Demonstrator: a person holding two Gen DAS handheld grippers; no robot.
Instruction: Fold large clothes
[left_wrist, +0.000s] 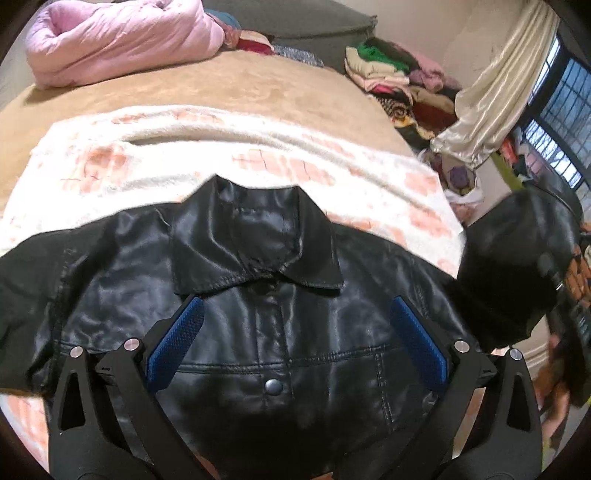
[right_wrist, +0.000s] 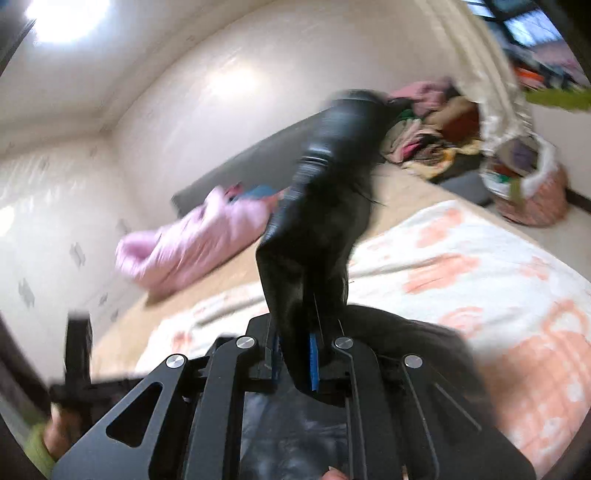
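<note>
A black leather jacket (left_wrist: 280, 332) lies front up on a white and peach blanket (left_wrist: 155, 162), its collar (left_wrist: 255, 243) pointing away from me. Above the jacket's chest my left gripper (left_wrist: 295, 332) hangs open, one blue pad (left_wrist: 177, 343) on either side of the button line and nothing pinched between them. One sleeve (left_wrist: 517, 266) is lifted off the bed at the right. In the right wrist view, my right gripper (right_wrist: 294, 356) is shut on that sleeve (right_wrist: 325, 192), which stands up and away from the jaws, blurred by motion.
A rolled pink quilt (left_wrist: 122, 40) lies at the far end of the tan bed sheet (left_wrist: 229, 85). Stacked clothes (left_wrist: 402, 81) and a cream curtain (left_wrist: 495, 96) are at the far right by a barred window (left_wrist: 561, 122). A full laundry bag (right_wrist: 524, 184) stands on the floor.
</note>
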